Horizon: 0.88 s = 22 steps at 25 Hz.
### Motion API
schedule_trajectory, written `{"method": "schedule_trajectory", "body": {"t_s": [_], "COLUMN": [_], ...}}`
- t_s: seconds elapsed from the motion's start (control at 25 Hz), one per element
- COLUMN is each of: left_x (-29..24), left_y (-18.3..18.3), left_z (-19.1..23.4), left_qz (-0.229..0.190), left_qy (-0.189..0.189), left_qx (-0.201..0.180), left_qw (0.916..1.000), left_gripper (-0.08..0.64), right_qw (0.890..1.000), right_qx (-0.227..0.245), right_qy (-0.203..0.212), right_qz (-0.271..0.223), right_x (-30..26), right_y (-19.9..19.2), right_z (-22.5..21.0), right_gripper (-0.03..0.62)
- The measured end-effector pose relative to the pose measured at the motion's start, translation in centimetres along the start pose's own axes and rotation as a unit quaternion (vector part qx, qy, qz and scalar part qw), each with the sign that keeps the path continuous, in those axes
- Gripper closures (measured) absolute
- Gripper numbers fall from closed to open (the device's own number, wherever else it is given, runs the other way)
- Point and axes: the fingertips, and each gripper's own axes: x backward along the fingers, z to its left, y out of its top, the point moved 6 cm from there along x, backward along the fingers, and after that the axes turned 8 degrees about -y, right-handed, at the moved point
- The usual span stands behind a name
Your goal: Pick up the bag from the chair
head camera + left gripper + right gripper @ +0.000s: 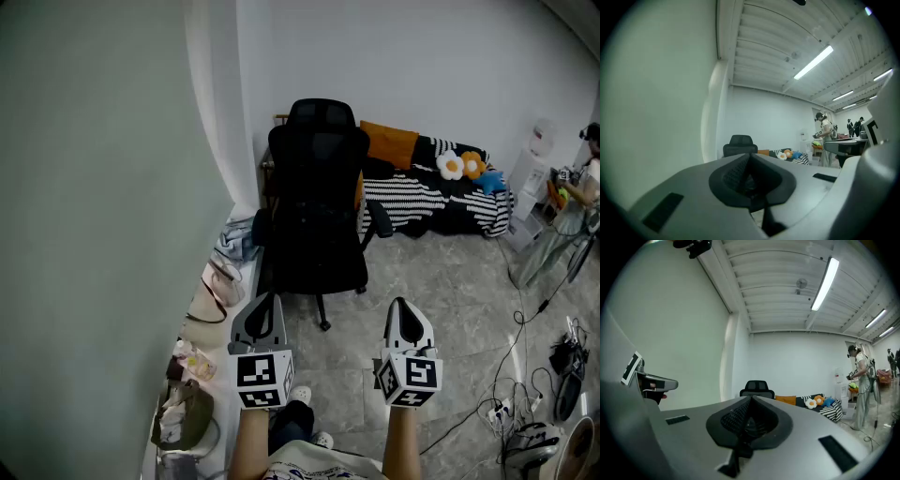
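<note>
A black office chair (317,211) stands ahead of me with its tall back turned my way, so the seat is hidden and no bag shows on it. My left gripper (265,300) and right gripper (403,304) are held level side by side, well short of the chair, both shut with nothing between the jaws. The left gripper view shows the closed jaws of the left gripper (749,159) with the chair (740,144) small beyond them. The right gripper view shows the right gripper (751,401) shut too, the chair (757,387) straight ahead.
Along the left wall lie a light handbag (221,286), an olive bag (184,414) and folded clothes (236,242). Behind the chair is a low bed with a striped blanket (427,195). Cables and a power strip (506,408) lie on the floor at right, where a person (589,178) stands.
</note>
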Motion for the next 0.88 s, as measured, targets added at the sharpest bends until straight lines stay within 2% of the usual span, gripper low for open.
{"method": "schedule_trajectory", "body": {"t_s": [0.52, 0.72, 0.76, 0.88], "left_x": [-0.1, -0.7, -0.9, -2.0], "left_y": [-0.2, -0.5, -0.5, -0.5], "left_z": [0.8, 1.4, 1.6, 2.3], "left_qz": [0.002, 0.001, 0.001, -0.005], "left_qy": [0.005, 0.003, 0.003, 0.002], "left_qx": [0.002, 0.008, 0.011, 0.022], "left_qw": [1.0000, 1.0000, 0.9999, 0.9997], "left_gripper": [0.546, 0.546, 0.521, 0.373], "right_qw": [1.000, 1.000, 1.000, 0.999], "right_qx": [-0.001, -0.002, -0.003, 0.000], "right_qy": [0.003, 0.020, 0.026, 0.032], "right_qz": [0.004, 0.011, 0.012, 0.013], "right_x": [-0.4, -1.2, -1.5, -2.7], "right_y": [-0.1, -0.4, -0.5, -0.5], "right_z": [0.6, 1.4, 1.5, 1.7], "right_gripper": [0.581, 0.565, 0.523, 0.441]}}
